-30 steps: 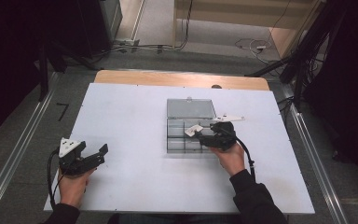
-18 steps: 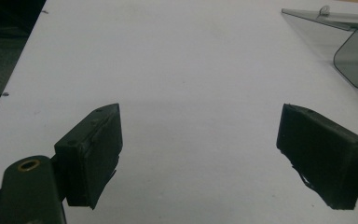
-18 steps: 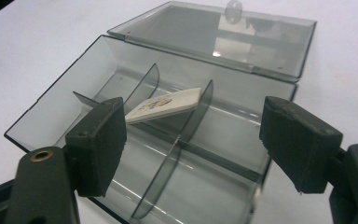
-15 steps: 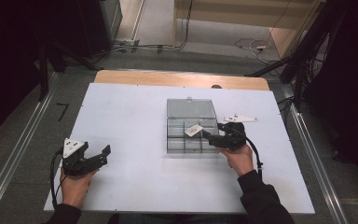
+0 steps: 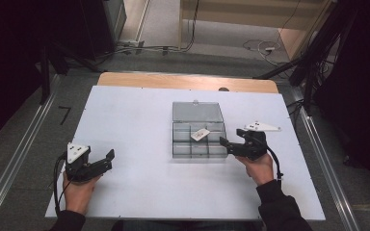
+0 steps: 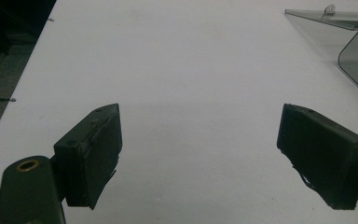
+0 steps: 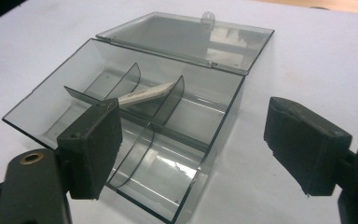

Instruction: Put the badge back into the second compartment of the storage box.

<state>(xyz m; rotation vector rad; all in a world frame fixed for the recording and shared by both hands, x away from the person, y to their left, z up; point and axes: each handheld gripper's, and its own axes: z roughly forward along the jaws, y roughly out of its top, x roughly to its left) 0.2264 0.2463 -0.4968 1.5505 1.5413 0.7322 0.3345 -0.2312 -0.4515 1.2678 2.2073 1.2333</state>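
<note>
A clear grey compartment box [image 5: 198, 155] [image 7: 98, 58] lies open mid-table, its lid [image 5: 196, 111] [image 7: 186, 39] folded flat behind it. A small white card [image 5: 200, 134] [image 7: 144, 94] leans across the dividers in a back compartment. My right gripper [image 5: 225, 145] [image 7: 193, 144] is open just right of the box, jaws wide apart and empty. At the table's near left, my left gripper [image 5: 107, 161] [image 6: 200, 156] is open over bare white surface, holding nothing. The left gripper view catches the lid's corner [image 6: 349, 18] at top right.
The white table [image 5: 135, 125] has a wooden strip [image 5: 183, 81] along its far edge. Metal rails [image 5: 14, 159] run along both sides, with cables [image 5: 262, 47] on the floor beyond. A dark cabinet [image 5: 101, 24] stands at the back left.
My right gripper has backed off the box to the right, leaving the white card in the box. The left gripper drifted slightly toward the near edge.
</note>
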